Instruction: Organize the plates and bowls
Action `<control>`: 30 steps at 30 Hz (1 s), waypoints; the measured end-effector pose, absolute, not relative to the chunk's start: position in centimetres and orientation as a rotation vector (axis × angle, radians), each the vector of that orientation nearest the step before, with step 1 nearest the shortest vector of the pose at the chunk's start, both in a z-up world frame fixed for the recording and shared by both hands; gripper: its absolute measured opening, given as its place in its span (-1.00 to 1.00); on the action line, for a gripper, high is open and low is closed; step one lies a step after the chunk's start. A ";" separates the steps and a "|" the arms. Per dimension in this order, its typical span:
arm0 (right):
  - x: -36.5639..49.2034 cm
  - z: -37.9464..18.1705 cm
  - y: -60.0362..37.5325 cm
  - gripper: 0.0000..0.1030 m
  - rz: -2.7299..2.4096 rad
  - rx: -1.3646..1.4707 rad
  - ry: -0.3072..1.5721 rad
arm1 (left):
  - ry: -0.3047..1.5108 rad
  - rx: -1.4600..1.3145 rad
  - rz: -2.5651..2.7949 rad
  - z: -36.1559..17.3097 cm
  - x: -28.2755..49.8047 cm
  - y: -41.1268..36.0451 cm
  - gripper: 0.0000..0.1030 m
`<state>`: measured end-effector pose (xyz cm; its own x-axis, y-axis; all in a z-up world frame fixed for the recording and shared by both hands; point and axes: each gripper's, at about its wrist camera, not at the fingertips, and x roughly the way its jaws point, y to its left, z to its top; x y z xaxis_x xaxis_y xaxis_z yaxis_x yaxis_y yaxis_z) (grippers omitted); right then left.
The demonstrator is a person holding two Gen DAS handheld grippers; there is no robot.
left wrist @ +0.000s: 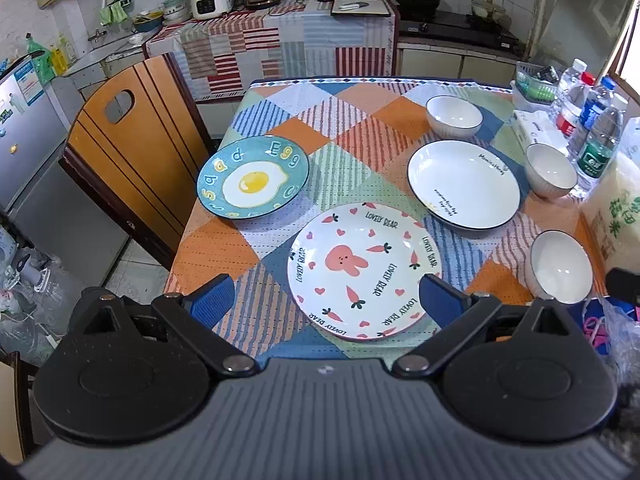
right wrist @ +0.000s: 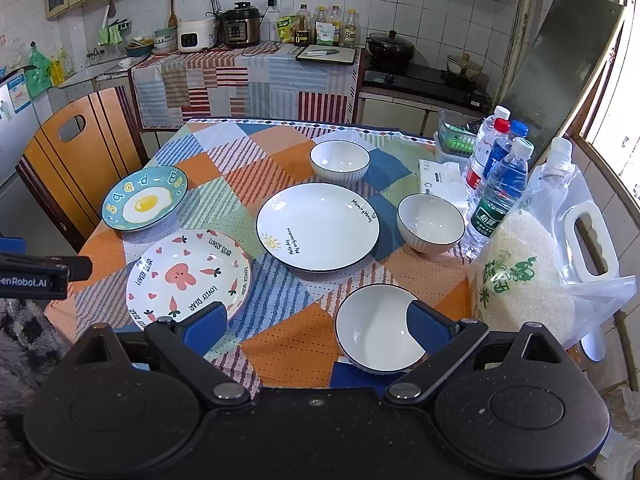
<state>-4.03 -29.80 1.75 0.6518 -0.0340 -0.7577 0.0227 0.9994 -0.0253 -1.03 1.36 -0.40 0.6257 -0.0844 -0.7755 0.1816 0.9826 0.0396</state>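
Three plates lie apart on the checked tablecloth: a teal fried-egg plate (left wrist: 253,176) (right wrist: 145,197) at left, a white bunny plate (left wrist: 364,271) (right wrist: 188,276) nearest me, and a plain white plate (left wrist: 464,183) (right wrist: 317,227) in the middle. Three white bowls stand along the right: far (left wrist: 454,115) (right wrist: 339,159), middle (left wrist: 551,170) (right wrist: 430,222), near (left wrist: 561,266) (right wrist: 378,328). My left gripper (left wrist: 326,298) hovers open above the table's near edge, its right finger over the bunny plate's rim. My right gripper (right wrist: 318,326) is open, its right finger over the near bowl.
Several water bottles (right wrist: 500,188), a bag of rice (right wrist: 528,264), a tissue pack (right wrist: 440,178) and a green basket (right wrist: 460,140) crowd the table's right edge. A wooden chair (left wrist: 128,148) stands at the left. Counter with cookers and stove lies behind.
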 end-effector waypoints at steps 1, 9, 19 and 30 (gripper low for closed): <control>-4.0 1.7 -29.8 0.91 -0.032 -0.012 0.860 | 0.879 0.116 -0.154 -0.3 -1.1 1.4 0.95; -4.2 1.7 -29.8 0.91 -0.044 -0.029 0.850 | 0.860 0.125 -0.157 -0.2 -1.6 1.3 0.96; -4.0 1.4 -29.5 0.91 -0.036 -0.040 0.856 | 0.857 0.141 -0.150 -0.4 -1.7 2.0 0.96; -3.8 1.8 -29.1 0.92 0.007 -0.052 0.789 | 0.859 0.167 -0.151 -0.5 -1.3 2.4 0.96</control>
